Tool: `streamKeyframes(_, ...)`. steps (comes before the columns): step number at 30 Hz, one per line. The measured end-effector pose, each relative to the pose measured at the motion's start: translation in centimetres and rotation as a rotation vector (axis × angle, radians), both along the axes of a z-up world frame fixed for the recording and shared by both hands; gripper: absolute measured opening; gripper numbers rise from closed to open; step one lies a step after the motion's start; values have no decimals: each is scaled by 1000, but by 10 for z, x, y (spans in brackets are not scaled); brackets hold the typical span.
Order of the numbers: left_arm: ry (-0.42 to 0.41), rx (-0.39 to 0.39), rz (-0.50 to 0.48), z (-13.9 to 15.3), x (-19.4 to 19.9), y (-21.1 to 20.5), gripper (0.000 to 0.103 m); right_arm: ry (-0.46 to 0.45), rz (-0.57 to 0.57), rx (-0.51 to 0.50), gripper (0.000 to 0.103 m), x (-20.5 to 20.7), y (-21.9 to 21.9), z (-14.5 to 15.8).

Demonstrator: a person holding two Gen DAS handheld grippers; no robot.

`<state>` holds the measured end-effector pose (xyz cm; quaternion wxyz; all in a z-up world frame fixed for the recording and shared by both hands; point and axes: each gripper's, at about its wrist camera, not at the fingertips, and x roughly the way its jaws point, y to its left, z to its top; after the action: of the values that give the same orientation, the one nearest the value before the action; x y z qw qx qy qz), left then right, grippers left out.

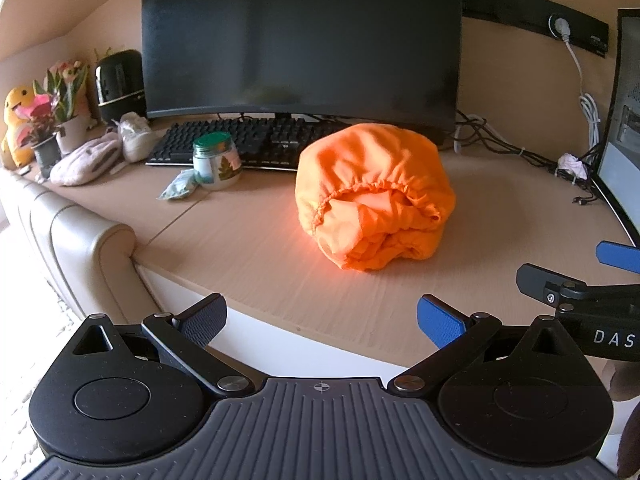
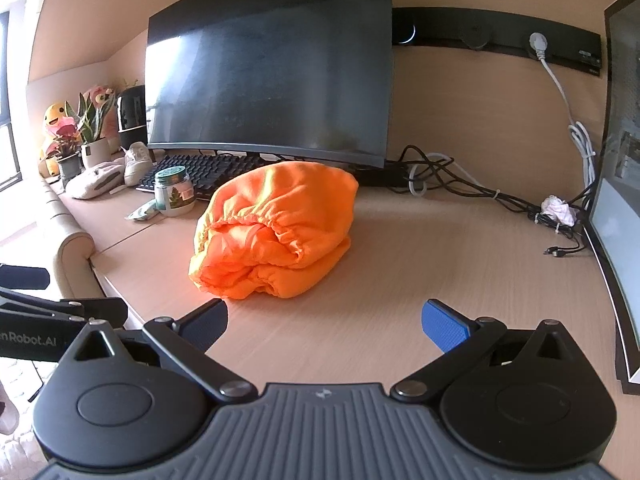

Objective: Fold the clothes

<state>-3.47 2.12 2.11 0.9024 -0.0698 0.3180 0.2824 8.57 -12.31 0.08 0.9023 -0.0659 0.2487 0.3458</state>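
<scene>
An orange garment [image 1: 374, 196] with an elastic waistband lies bundled in a rounded heap on the light wooden desk [image 1: 248, 248]; the right wrist view shows the same orange garment [image 2: 276, 232] left of centre. My left gripper [image 1: 320, 320] hovers open at the desk's front edge, a short way in front of the heap, with nothing between its blue-padded fingers. My right gripper [image 2: 324, 322] is open too, over the desk and near the heap's front right. The right gripper's fingers [image 1: 616, 256] also show at the right edge of the left wrist view.
Behind the garment stand a dark monitor [image 1: 300, 40] and a black keyboard [image 1: 240, 144]. A green-lidded jar [image 1: 216, 160], a shoe [image 1: 136, 136], potted plants [image 1: 60, 108] and plush toys sit at the back left. Cables [image 2: 480, 192] trail at the back right beside a second screen [image 2: 616, 200]. A padded chair back [image 1: 80, 240] is at left.
</scene>
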Motion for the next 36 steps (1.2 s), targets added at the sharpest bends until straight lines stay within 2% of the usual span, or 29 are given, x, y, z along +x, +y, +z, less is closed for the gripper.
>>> streamKeyframes(36, 1, -54, -6, -9, -4, 14, 103, 5, 6, -18, 103, -3, 5, -3)
